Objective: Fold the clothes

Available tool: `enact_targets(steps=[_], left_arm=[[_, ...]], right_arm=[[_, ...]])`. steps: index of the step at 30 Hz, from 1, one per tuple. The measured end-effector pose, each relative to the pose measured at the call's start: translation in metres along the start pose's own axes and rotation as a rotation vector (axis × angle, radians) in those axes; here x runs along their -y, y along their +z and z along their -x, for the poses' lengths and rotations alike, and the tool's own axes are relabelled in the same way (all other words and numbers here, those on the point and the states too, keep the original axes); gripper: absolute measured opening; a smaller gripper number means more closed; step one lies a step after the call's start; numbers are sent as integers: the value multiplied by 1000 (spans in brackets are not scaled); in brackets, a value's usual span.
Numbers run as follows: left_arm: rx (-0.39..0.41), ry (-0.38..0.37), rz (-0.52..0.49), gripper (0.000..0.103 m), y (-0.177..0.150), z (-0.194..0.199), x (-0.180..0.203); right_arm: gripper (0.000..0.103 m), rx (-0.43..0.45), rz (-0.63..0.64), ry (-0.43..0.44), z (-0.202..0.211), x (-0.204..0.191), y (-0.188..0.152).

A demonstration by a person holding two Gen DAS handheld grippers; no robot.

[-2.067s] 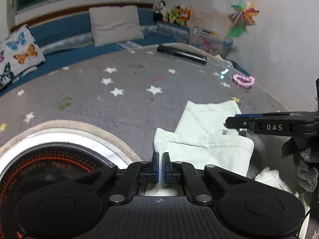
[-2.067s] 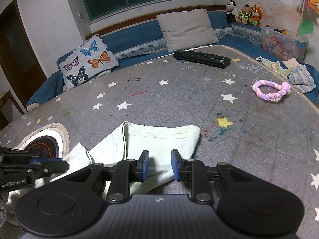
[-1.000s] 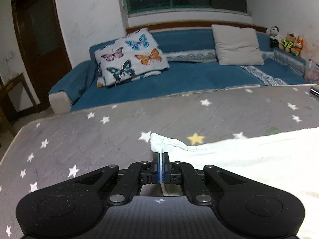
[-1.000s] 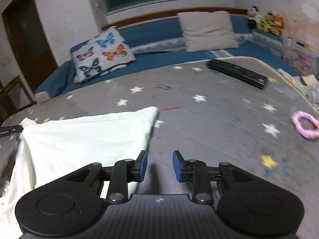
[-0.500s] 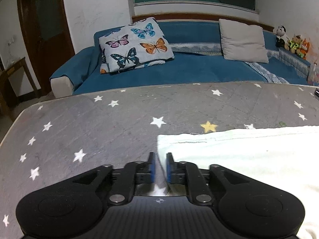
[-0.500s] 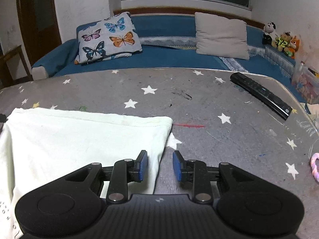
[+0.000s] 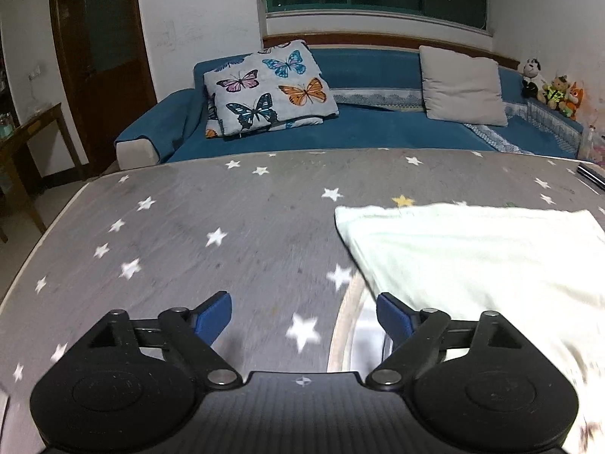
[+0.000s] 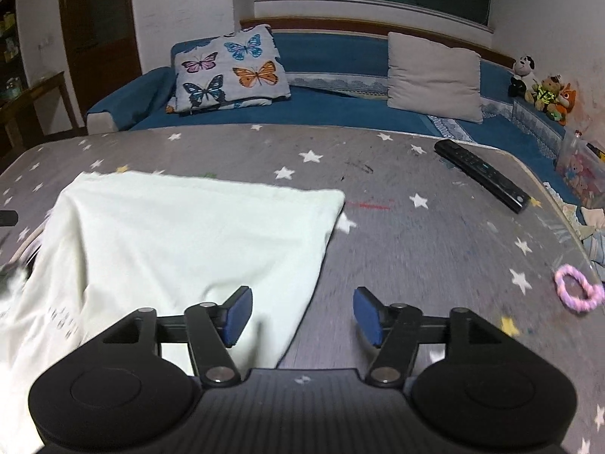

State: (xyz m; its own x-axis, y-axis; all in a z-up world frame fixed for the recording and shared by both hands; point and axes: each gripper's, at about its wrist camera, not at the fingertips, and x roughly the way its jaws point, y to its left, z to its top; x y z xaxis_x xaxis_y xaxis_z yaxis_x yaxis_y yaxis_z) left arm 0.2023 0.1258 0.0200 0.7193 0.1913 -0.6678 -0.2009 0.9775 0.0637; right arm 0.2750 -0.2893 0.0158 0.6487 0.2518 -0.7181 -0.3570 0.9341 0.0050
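Observation:
A pale mint-white garment (image 7: 480, 253) lies spread flat on the grey star-patterned table (image 7: 211, 204). In the left wrist view my left gripper (image 7: 304, 314) is wide open above the bare table, just left of the cloth's left edge, holding nothing. In the right wrist view the same garment (image 8: 181, 234) fills the left half. My right gripper (image 8: 298, 312) is open over the cloth's right edge, left pad above the fabric, right pad above the table. Nothing is between its fingers.
A black remote (image 8: 480, 174) lies at the table's far right, and a pink ring (image 8: 576, 291) near the right edge. A blue sofa (image 7: 378, 121) with a butterfly pillow (image 7: 268, 87) and a beige pillow (image 7: 461, 83) runs behind the table. A round patterned disc (image 7: 359, 333) lies under the cloth.
Both grippers have opened wide and let go of the garment, which now lies flat. Both have drawn back from its far corners toward me.

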Motion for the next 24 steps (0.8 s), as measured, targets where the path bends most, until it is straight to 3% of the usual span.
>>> enact_targets(steps=[6, 8, 19, 22, 24], left_arm=[[2, -35, -23, 90, -30, 28, -2], [2, -48, -34, 90, -40, 36, -1], [-18, -79, -89, 89, -68, 33, 3], [-24, -83, -89, 82, -73, 32, 3], [-31, -88, -80, 70, -75, 31, 2]], right_arm=[[65, -2, -27, -1, 28, 3, -30], [77, -2, -41, -6, 37, 5, -41], [78, 4, -159, -57, 77, 25, -88], [78, 8, -193, -76, 81, 31, -95], [78, 11, -214, -89, 83, 35, -99]])
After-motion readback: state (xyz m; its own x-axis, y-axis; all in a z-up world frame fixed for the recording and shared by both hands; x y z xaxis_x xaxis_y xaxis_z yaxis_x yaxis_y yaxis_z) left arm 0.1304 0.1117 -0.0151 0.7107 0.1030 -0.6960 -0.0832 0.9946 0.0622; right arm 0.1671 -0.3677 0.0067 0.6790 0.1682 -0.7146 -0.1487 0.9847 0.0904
